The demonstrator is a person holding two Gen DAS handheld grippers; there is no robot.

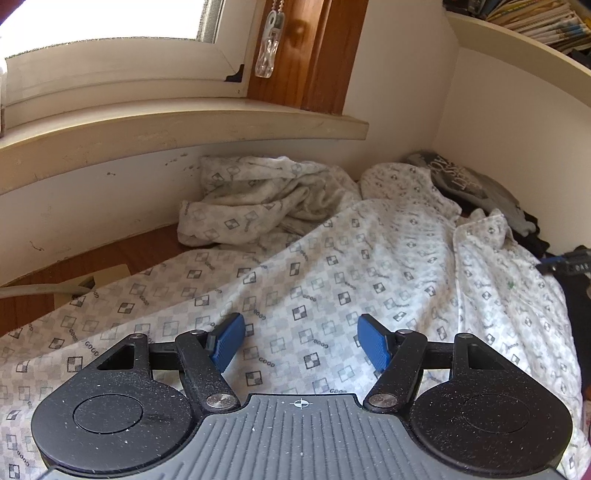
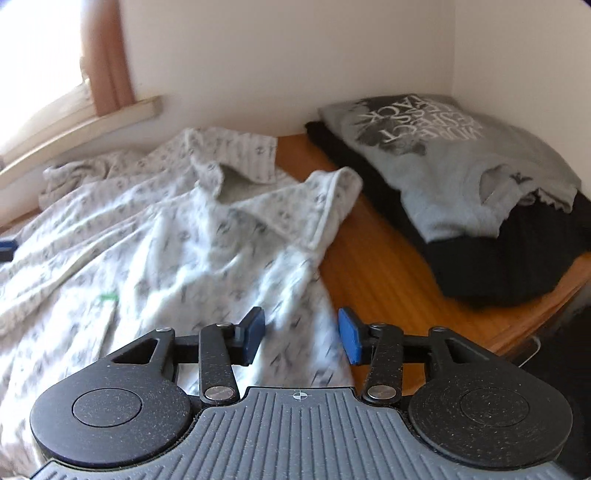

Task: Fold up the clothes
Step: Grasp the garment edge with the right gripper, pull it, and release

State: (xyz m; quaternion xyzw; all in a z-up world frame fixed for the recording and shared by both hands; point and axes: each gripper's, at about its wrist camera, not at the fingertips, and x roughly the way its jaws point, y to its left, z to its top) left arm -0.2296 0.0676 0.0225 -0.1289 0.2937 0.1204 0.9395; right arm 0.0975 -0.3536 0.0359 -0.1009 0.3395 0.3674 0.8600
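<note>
Patterned robe (image 1: 332, 266) unfolded on bench (image 2: 376, 266); grey tee (image 2: 461, 166) stacked; my left claw (image 1: 301, 341), right claw (image 2: 301, 334) released, empty.

We see a cream painted window sill (image 1: 184, 125) curving under the bright window, with a brown wooden frame post (image 1: 317, 55) at its right end. A clear plastic blind-cord pull (image 1: 267, 55) hangs in front of that post. On a pale shelf (image 1: 517, 40) at upper right, stacked magazines (image 1: 543, 22) lie flat. The orange-brown wooden tabletop (image 2: 388, 266) shows bare.
</note>
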